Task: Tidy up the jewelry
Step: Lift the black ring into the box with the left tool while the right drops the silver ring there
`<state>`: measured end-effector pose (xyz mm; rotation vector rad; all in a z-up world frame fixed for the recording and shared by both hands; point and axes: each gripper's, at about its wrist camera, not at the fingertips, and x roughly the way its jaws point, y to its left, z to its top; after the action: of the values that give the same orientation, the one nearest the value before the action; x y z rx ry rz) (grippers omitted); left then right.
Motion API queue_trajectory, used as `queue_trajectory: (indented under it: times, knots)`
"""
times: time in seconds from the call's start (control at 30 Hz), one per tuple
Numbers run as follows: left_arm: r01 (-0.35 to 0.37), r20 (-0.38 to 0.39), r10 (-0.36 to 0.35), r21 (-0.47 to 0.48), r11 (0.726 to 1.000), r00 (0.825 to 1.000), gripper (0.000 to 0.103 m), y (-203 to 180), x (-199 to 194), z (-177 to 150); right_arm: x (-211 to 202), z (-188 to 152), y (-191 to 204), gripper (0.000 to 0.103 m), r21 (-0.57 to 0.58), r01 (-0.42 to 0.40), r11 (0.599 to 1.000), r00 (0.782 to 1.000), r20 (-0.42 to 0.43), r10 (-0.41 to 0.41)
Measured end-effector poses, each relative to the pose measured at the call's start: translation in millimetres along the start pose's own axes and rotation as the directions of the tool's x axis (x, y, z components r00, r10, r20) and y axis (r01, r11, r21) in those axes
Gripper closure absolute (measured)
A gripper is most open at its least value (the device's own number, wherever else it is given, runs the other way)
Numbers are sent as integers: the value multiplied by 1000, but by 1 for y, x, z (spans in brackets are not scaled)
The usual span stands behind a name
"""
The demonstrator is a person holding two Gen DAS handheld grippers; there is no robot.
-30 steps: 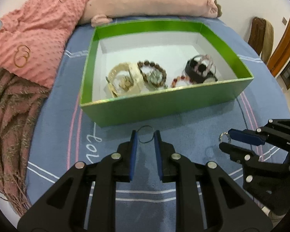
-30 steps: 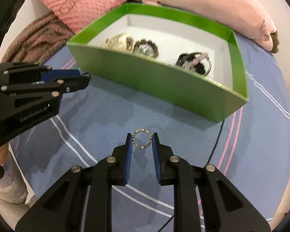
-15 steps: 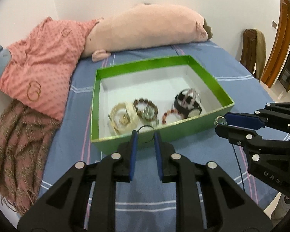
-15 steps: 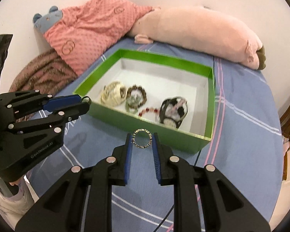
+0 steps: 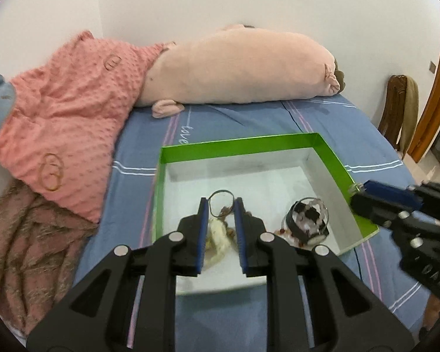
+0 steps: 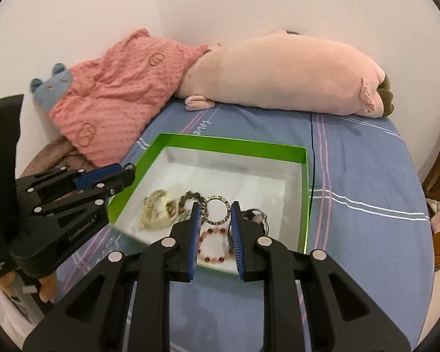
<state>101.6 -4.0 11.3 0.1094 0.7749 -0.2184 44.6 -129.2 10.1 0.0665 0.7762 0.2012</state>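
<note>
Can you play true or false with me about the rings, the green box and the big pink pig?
1. Each gripper holds a ring. True: the left gripper pinches a thin ring and the right gripper pinches a studded ring.
2. The green box is empty. False: bracelets lie inside, such as a red bead bracelet and a cream one.
3. The plush pig lies inside the box. False: it lies on the blue bedsheet by the wall, behind the box.
4. A pink blanket sits left of the pig. True.
5. The box has a lid on. False: it is open on top.
</note>
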Motion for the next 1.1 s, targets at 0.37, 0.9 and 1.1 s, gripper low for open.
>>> queue_trajectory:
  times: [0.37, 0.9, 1.1]
  knots:
    - [32, -148, -32, 0, 999, 989, 85, -4, 68, -18, 88, -15, -16, 82, 31, 22, 999, 984, -178, -17]
    - [1, -87, -1, 5, 1000, 996, 51, -5, 54, -23, 73, -21, -8, 59, 11, 18, 1000, 990, -137, -17]
    - [-78, 37, 79, -26, 997, 996, 15, 3, 16, -24, 24, -21, -3, 8, 4, 167, 986, 983, 73, -167]
